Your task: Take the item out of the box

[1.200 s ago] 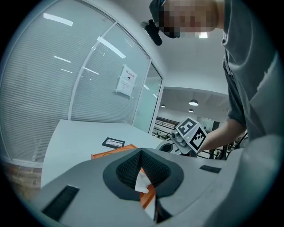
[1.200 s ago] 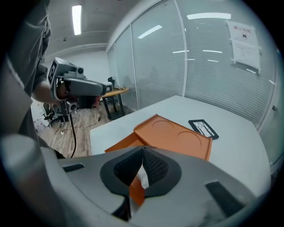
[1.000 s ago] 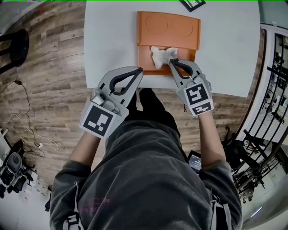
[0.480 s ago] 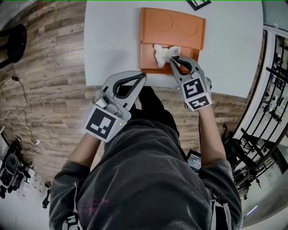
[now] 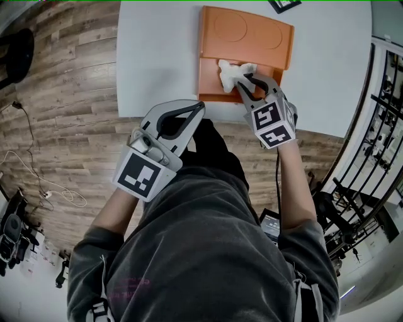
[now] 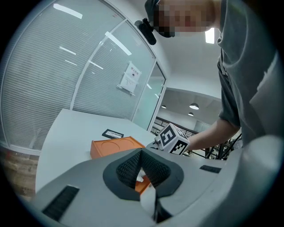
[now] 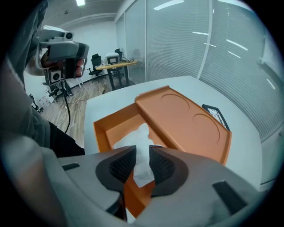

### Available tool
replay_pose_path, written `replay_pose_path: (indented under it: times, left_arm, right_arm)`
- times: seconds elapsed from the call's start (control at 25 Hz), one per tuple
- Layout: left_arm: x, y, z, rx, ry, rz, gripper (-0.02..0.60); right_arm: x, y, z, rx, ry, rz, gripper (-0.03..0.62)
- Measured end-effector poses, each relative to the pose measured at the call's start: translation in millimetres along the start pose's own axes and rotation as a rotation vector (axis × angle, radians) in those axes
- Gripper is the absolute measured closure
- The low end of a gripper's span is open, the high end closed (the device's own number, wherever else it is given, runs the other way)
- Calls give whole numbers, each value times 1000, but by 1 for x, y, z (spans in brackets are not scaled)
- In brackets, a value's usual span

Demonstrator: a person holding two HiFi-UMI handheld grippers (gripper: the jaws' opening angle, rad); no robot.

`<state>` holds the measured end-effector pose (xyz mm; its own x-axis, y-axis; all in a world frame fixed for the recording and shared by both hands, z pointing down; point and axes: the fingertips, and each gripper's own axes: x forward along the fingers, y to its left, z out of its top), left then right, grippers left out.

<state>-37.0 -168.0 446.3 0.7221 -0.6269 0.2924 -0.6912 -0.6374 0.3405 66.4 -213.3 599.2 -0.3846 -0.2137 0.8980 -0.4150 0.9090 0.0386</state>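
An orange box (image 5: 209, 88) lies open on the white table (image 5: 157, 63), its lid (image 5: 249, 30) flat behind it. A crumpled white item (image 5: 229, 72) rests inside. My right gripper (image 5: 247, 84) points steeply down into the box; its jaws have just been opening and stand apart, with the white item (image 7: 141, 139) showing in the gap and under the pads (image 7: 122, 164). The right gripper view also shows the box wall (image 7: 101, 133). My left gripper (image 5: 199, 108) hovers at the table's near edge, left of the box, shut and empty; in the left gripper view its tips (image 6: 142, 153) meet.
A black label card (image 5: 282, 5) lies at the table's far edge beyond the lid (image 7: 186, 119). The table's front edge (image 5: 157, 117) runs just under both grippers. Glass partitions stand behind the table, metal racks (image 5: 378, 94) to the right.
The right gripper has sunk toward the white item in the box and its jaws have gone from closed to parted. The left gripper has shifted only slightly.
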Motion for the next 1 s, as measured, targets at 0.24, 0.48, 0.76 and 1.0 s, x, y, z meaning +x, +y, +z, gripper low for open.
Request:
replay_pose_path:
  times: [0.24,0.48,0.76,1.0]
  left_arm:
    - [-1,3,-4,-15,-5,7,571]
    - [-2,3,-3,-29,-5,13,571]
    - [-2,5,-6,-42,-9,26,572]
    - [-2,8,-10,-40,-4,35,571]
  right_arm:
    - [8,-2,-14,-2,71,14,473]
    - [9,-9,-21,-19,124,13,464]
    - [14,-10,-33,-33,179,14,464]
    - [20,-9,-41,-34,203,11,489]
